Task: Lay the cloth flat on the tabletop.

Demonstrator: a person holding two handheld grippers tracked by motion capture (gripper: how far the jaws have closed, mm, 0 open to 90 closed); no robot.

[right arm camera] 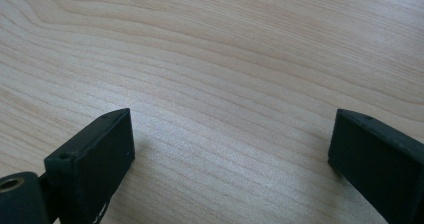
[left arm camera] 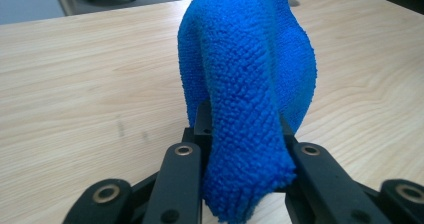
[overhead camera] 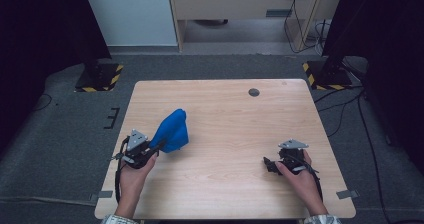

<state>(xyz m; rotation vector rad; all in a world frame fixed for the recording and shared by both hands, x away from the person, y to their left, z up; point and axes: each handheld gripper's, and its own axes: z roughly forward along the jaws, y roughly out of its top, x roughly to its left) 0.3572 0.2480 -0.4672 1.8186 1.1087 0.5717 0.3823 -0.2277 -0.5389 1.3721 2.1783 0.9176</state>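
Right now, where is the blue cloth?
In the high view the blue cloth sits at the table's left side, one end pinched in the left claw.

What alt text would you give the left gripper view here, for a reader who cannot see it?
A bunched blue cloth stands up from the light wooden table, with one thick fold pinched between the two black jaws of the left gripper at the bottom of the view. The cloth's nubbly weave is close and sharp; the table runs back behind it.
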